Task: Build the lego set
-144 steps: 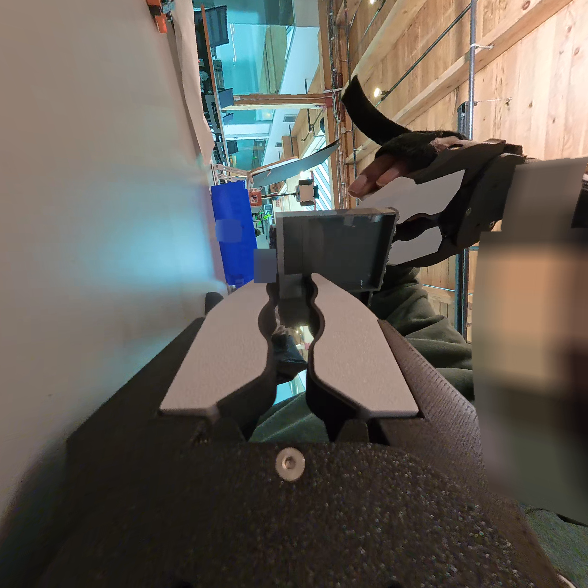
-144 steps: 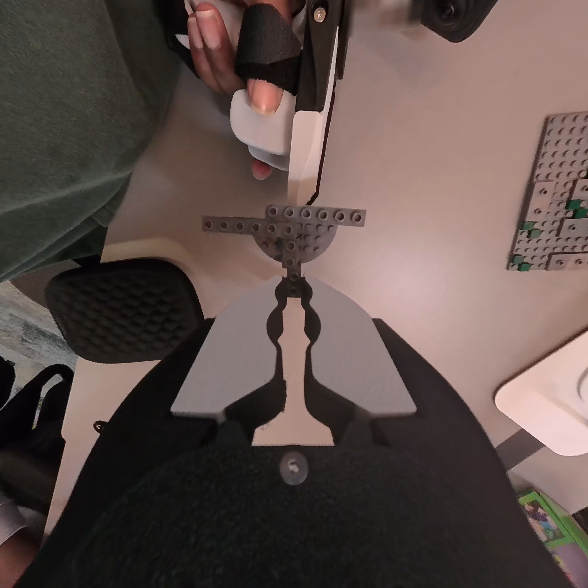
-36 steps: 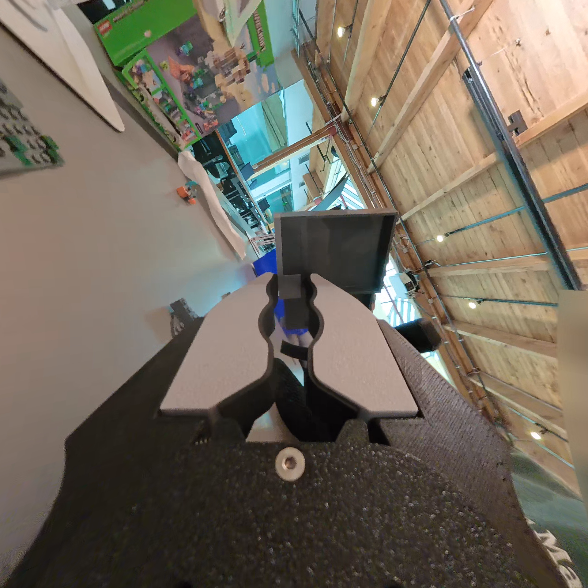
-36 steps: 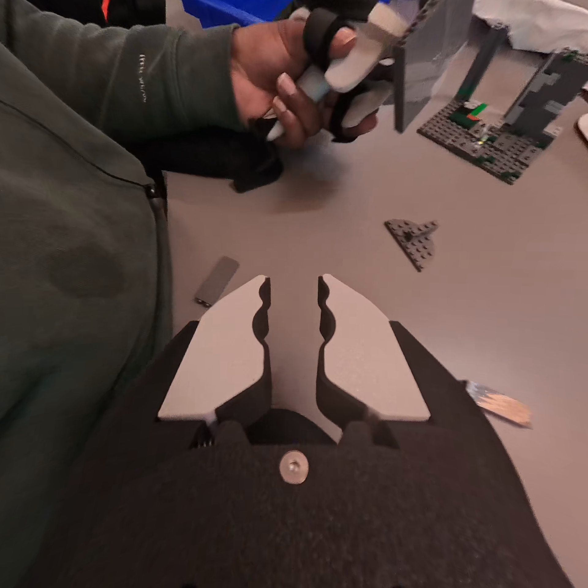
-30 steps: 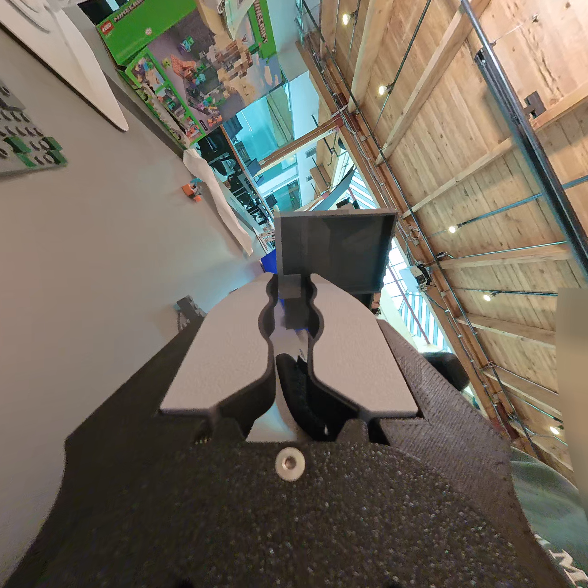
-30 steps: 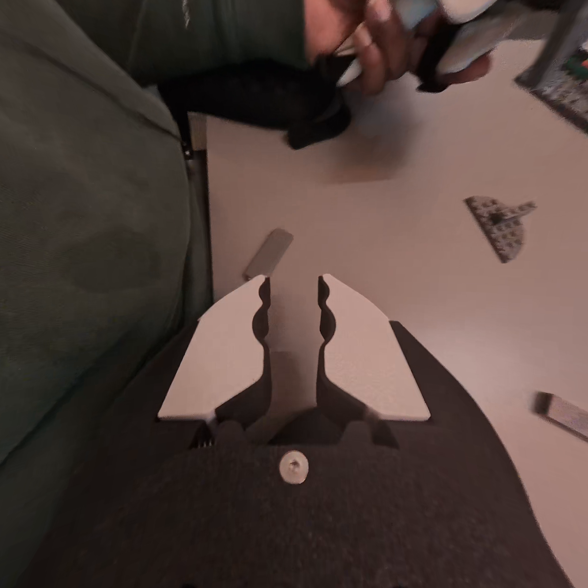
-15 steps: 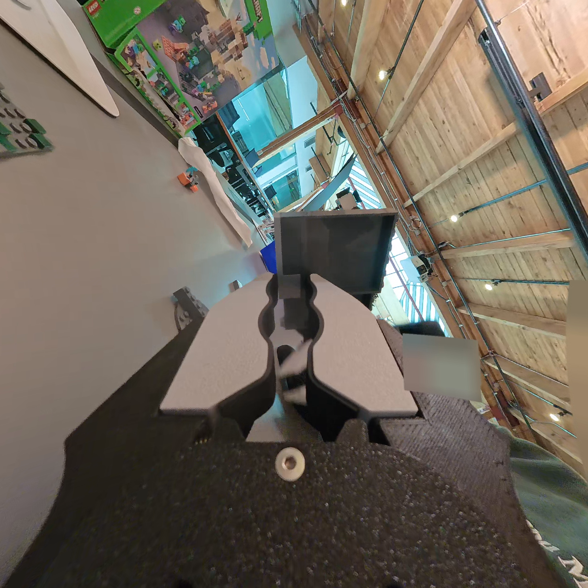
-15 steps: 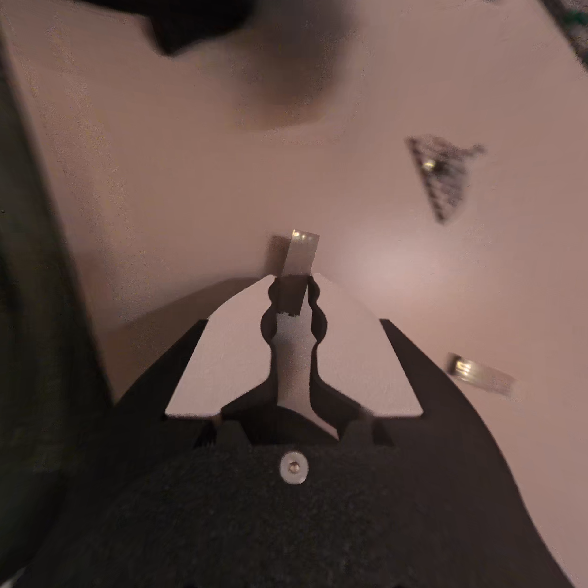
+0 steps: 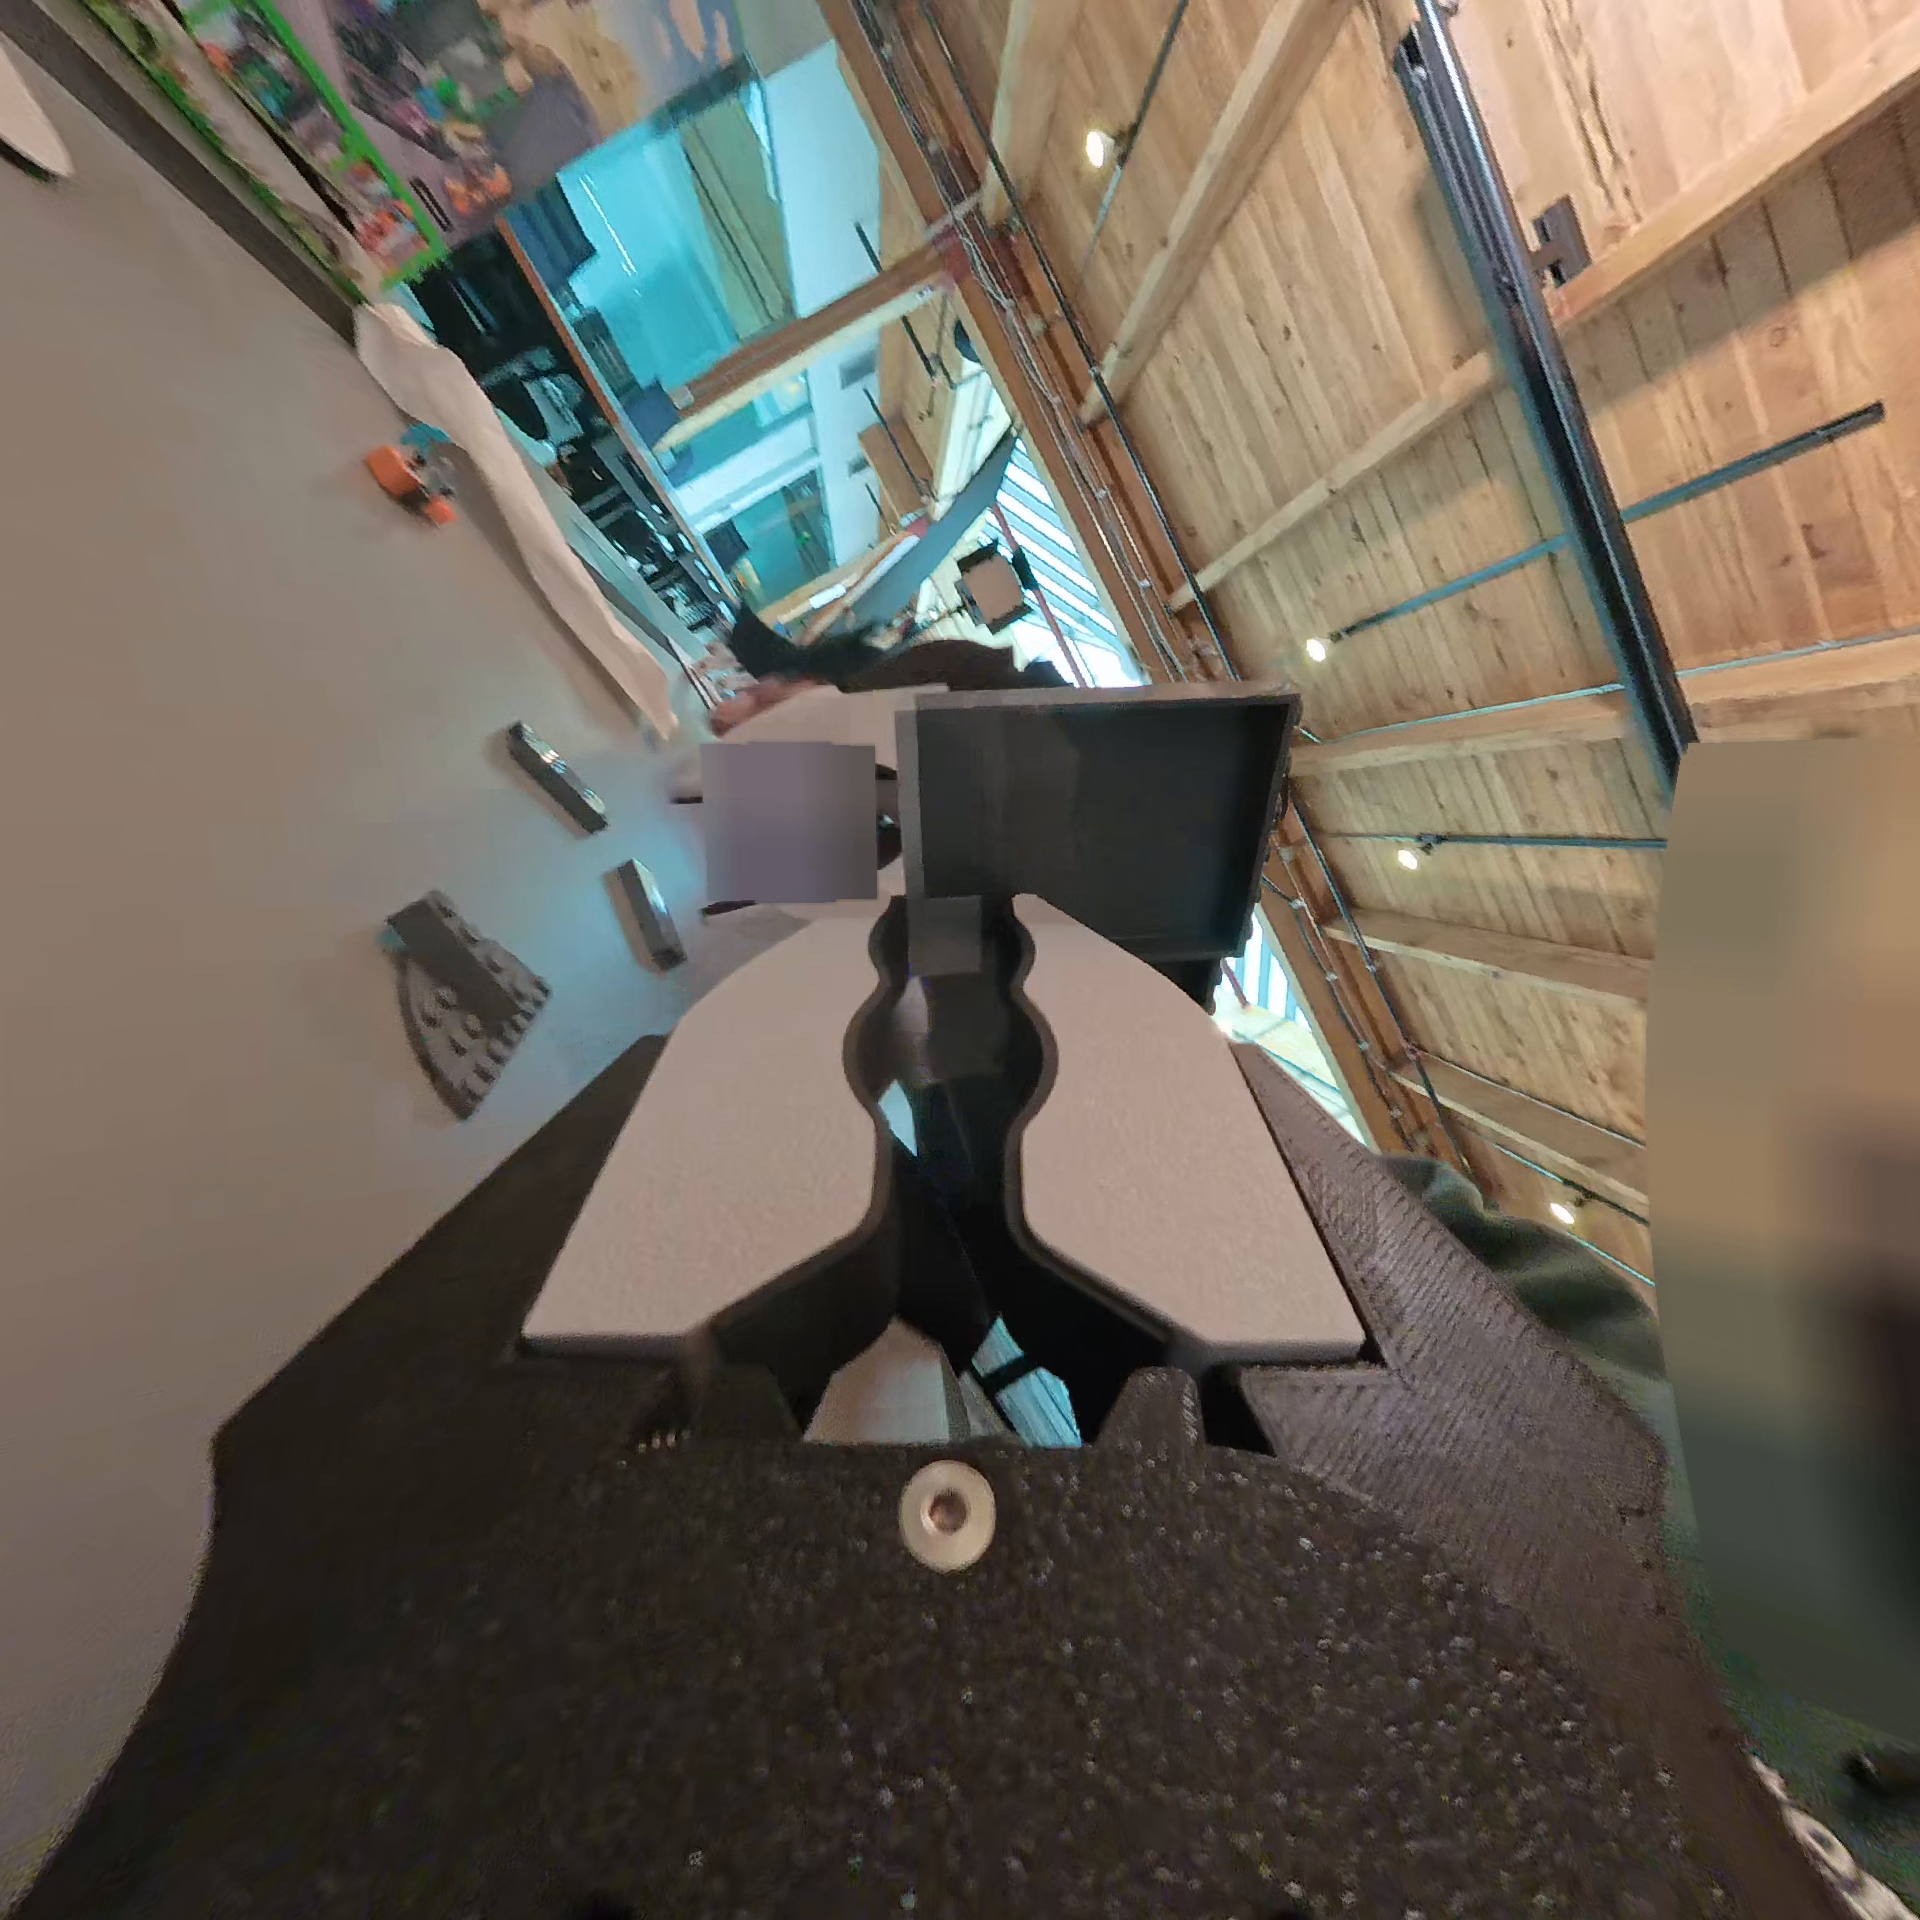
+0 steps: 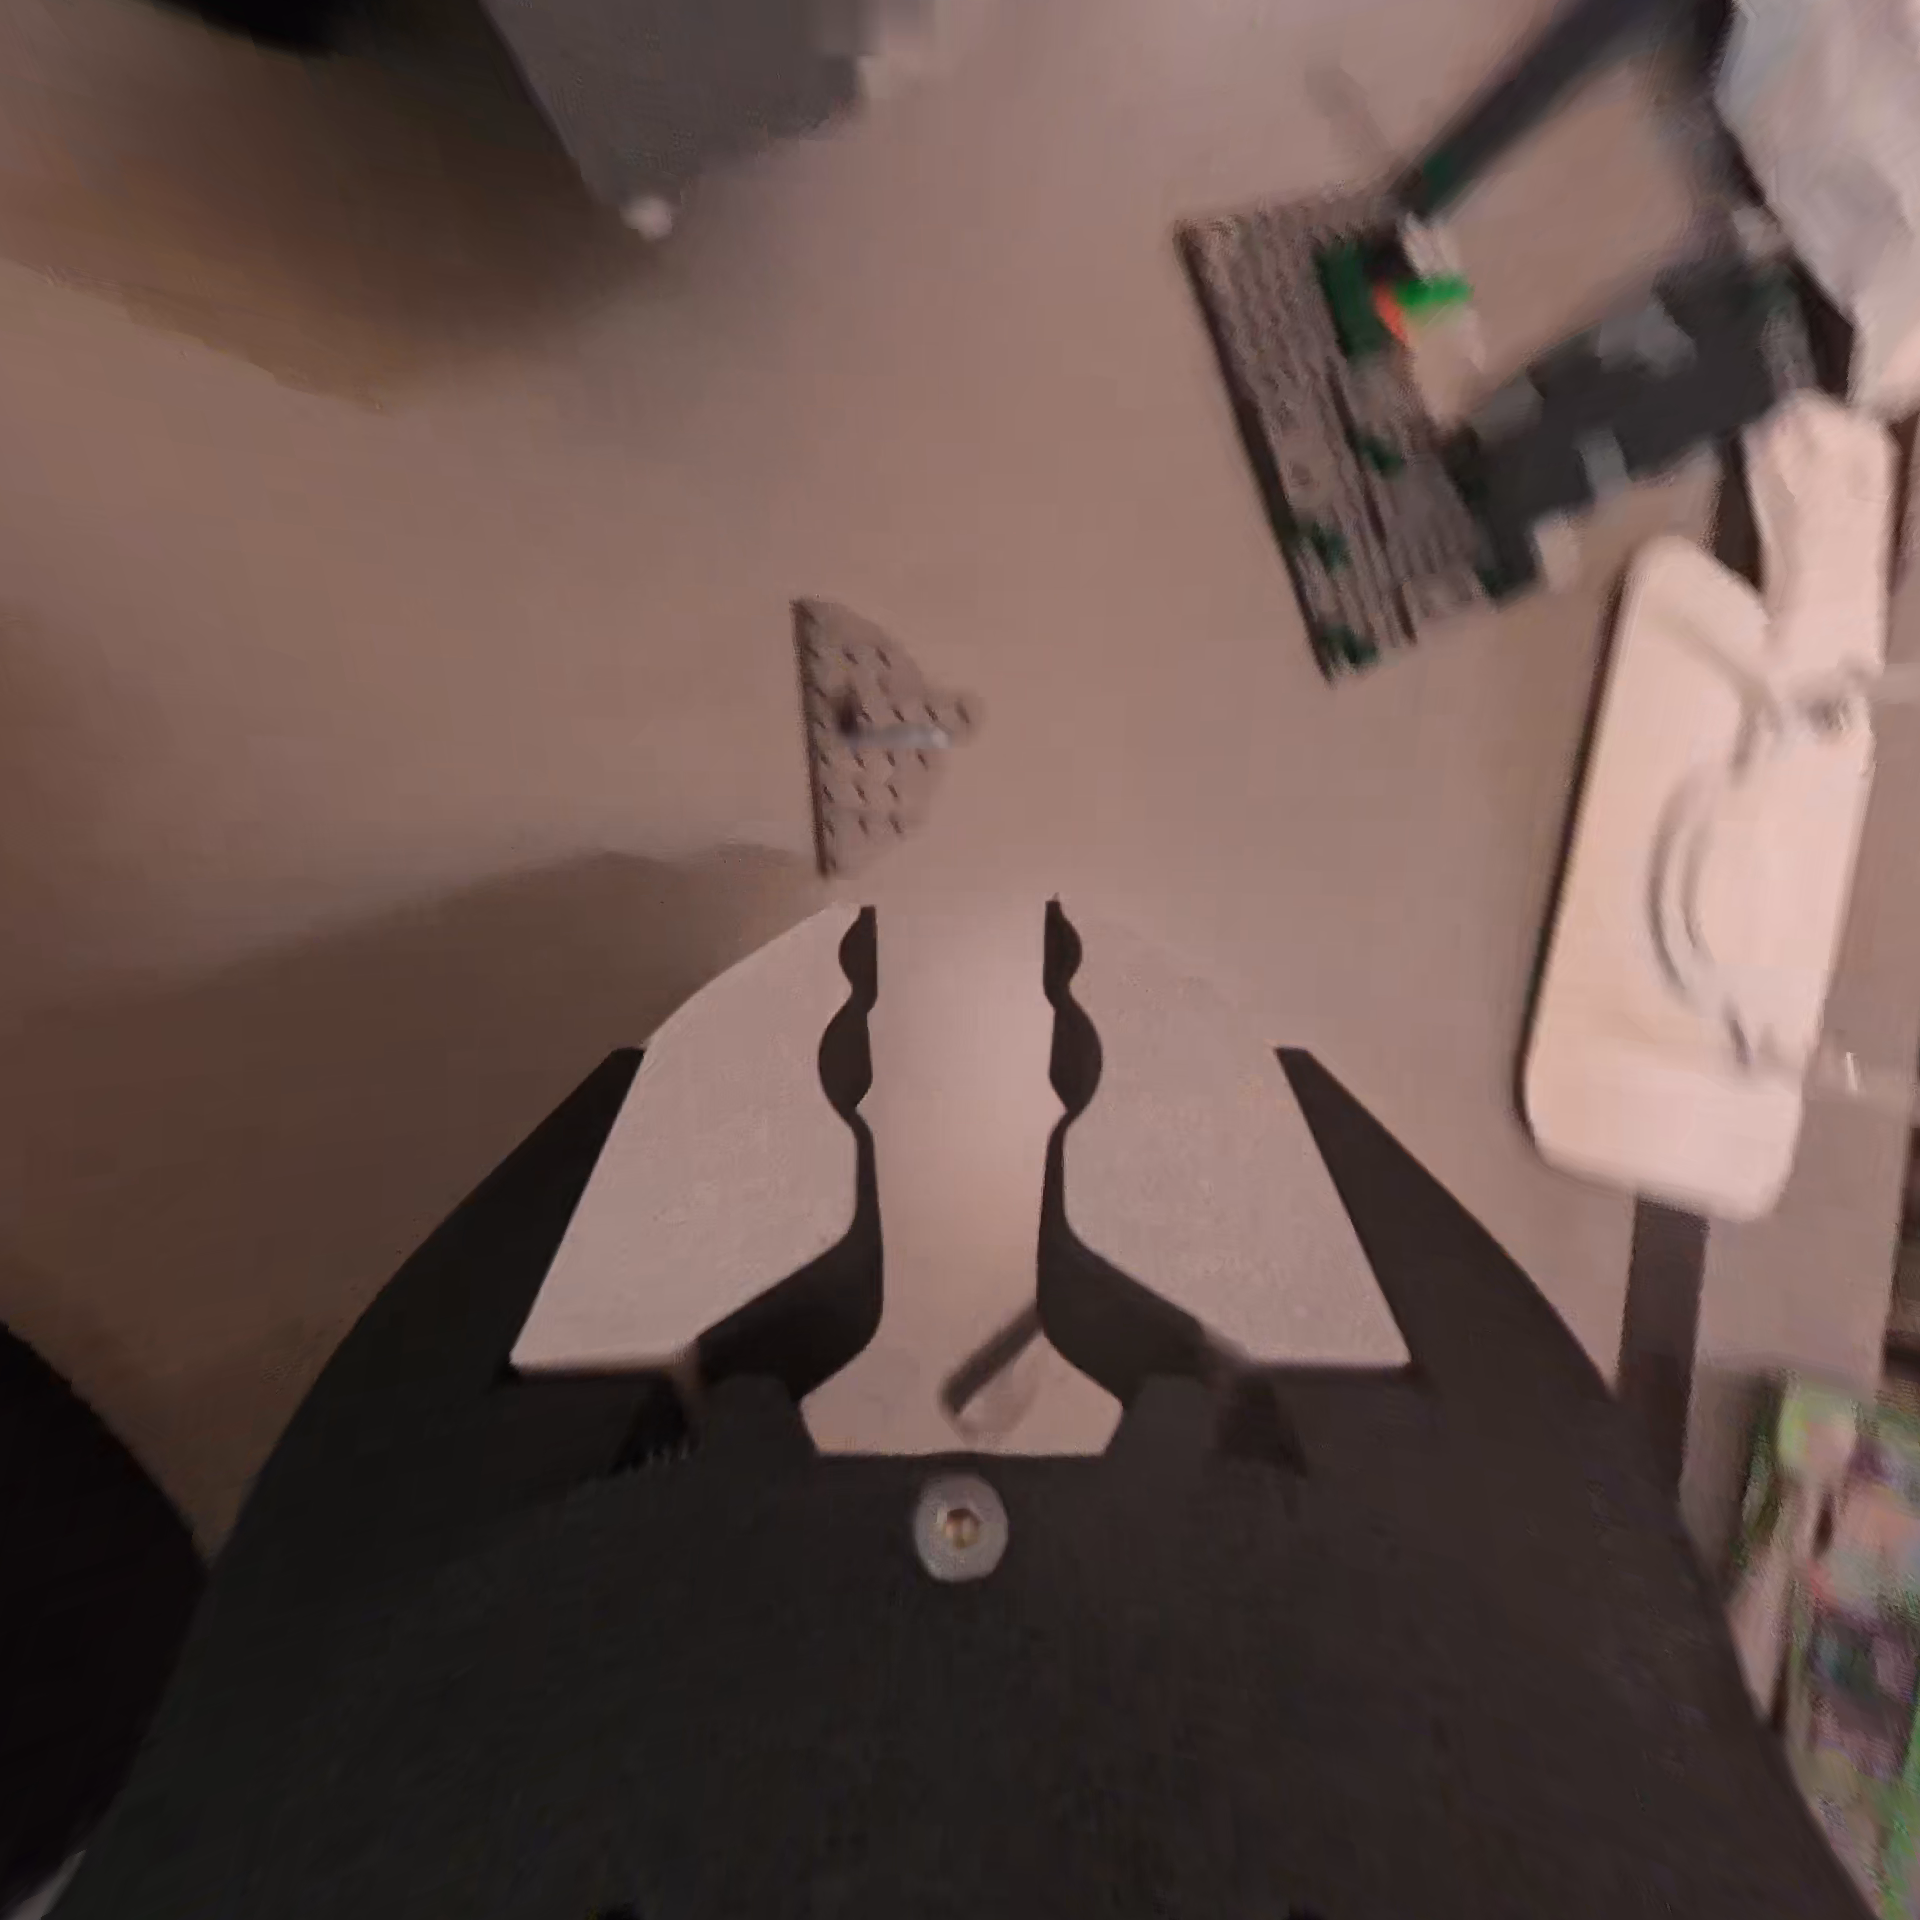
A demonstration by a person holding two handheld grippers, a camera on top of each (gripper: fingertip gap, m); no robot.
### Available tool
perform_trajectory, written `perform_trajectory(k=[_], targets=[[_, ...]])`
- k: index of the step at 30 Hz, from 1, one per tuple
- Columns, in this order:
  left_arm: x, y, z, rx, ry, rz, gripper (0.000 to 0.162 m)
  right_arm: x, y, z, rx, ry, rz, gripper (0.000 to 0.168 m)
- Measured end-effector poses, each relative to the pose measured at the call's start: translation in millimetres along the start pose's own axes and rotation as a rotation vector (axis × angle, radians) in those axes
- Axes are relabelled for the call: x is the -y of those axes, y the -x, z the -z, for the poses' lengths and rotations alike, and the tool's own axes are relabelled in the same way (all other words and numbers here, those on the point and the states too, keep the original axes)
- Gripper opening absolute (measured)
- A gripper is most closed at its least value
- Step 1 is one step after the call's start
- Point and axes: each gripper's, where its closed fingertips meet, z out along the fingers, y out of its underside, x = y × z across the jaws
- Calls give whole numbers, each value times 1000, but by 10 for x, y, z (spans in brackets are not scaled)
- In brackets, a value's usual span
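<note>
1. Left gripper (image 9: 951, 920) – jaws clamped on a dark grey lego panel piece (image 9: 1091, 810), held off the table and projecting toward 12 o'clock.
2. Right gripper (image 10: 961, 914) – jaws apart, nothing between them, above the table (image 10: 1039, 540).
3. Grey wedge plate (image 10: 868, 727) lies just beyond the right fingertips at 11 o'clock; the studded baseplate build (image 10: 1340, 447) sits at 1 o'clock.
4. Right view blurred.

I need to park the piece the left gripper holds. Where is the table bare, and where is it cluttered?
Bare table lies left of the grey wedge plate, and between it and the studded baseplate. Crowded: the right edge, with the baseplate, the white tray and the bags. The left gripper grips the dark grey piece.
</note>
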Motion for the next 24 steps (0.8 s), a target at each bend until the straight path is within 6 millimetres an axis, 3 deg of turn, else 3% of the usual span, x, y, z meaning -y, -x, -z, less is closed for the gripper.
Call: perform_trajectory(k=[3, 7, 12, 13, 16, 18, 21, 24], targets=[[-50, -36, -30, -28, 30, 2, 15, 198, 52, -264, 121, -50, 212, 30], [-18, -52, -7, -58, 21, 27, 16, 210, 72, -519, 282, -8, 437, 31], [26, -9, 18, -62, -6, 66, 16, 93, 90, -612, 477, 54, 484, 27], [36, -5, 22, -65, -11, 76, 16, 112, 78, -614, 472, 47, 455, 18], [42, 20, 26, -61, -15, 96, 16, 14, -1, -591, 386, 127, 254, 8], [42, 46, 26, -48, -17, 106, 16, -125, -23, -516, 279, 236, -34, 7], [69, 91, 37, -22, -36, 126, 16, 15, 283, -338, 296, 139, -569, 7], [58, 140, 27, 6, -28, 145, 16, 85, 415, -154, 270, 10, -695, 18]])
